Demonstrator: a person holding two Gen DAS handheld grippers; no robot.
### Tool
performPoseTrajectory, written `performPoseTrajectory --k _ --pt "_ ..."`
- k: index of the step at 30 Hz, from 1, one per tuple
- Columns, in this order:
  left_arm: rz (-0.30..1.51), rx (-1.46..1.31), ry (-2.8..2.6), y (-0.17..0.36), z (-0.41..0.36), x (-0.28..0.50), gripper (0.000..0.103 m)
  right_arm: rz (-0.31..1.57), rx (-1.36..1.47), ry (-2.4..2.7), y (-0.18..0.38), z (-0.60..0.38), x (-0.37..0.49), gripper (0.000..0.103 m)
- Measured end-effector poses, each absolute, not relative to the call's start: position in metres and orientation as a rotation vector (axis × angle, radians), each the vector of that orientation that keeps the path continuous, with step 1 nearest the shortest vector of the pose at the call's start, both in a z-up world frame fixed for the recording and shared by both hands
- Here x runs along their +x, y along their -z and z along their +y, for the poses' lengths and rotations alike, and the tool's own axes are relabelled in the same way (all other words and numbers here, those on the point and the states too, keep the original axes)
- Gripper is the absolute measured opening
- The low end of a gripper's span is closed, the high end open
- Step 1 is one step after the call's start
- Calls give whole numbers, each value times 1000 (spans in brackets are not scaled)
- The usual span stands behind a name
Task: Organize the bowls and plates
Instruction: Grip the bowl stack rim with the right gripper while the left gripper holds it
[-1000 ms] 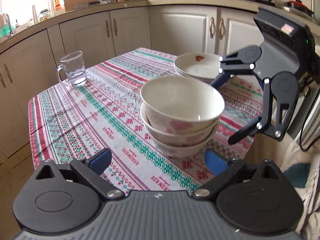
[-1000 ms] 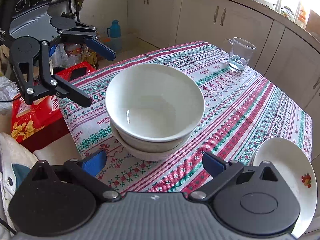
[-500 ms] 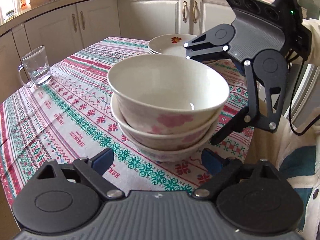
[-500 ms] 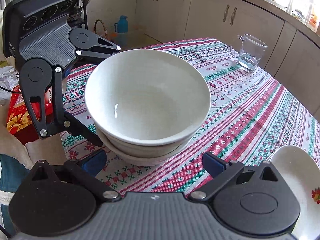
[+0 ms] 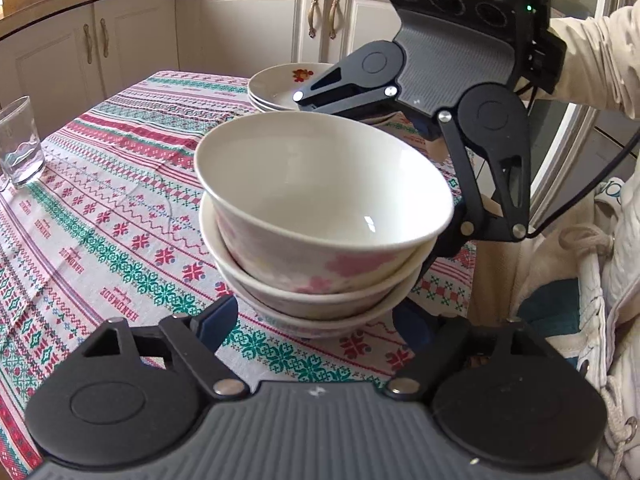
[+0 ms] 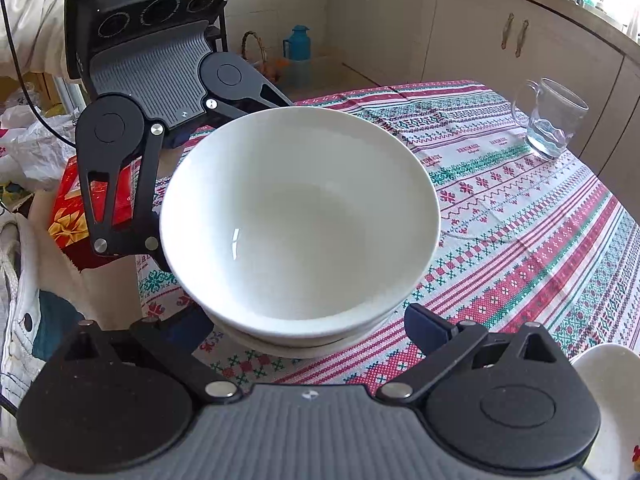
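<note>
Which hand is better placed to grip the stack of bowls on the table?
Left, marginally. The left gripper has the bowl stack between its closing fingers, low at the base. The right gripper straddles it too from the opposite side, fingers apart.

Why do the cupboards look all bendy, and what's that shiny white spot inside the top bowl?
Left wrist view: the fisheye lens curves the cupboards; the spot on the top bowl is reflected light. Right wrist view: same bowed cupboards, a similar glint, and washed-out window glare top right.
</note>
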State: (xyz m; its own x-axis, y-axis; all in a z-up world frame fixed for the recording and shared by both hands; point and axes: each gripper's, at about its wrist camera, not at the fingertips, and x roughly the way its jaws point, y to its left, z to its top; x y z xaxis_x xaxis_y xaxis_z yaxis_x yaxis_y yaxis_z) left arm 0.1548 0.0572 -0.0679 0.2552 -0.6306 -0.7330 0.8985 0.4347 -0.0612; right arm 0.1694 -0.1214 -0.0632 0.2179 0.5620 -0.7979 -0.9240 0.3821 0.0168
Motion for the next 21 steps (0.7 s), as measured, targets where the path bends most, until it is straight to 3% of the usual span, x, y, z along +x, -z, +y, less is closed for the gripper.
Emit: performPoseTrajectory --k 12,21 --pt "793 410 1137 70 57 166 79 860 -519 -1165 60 -122 173 91" --pt "801 426 1155 69 56 169 78 862 -528 -1169 60 -121 174 92"
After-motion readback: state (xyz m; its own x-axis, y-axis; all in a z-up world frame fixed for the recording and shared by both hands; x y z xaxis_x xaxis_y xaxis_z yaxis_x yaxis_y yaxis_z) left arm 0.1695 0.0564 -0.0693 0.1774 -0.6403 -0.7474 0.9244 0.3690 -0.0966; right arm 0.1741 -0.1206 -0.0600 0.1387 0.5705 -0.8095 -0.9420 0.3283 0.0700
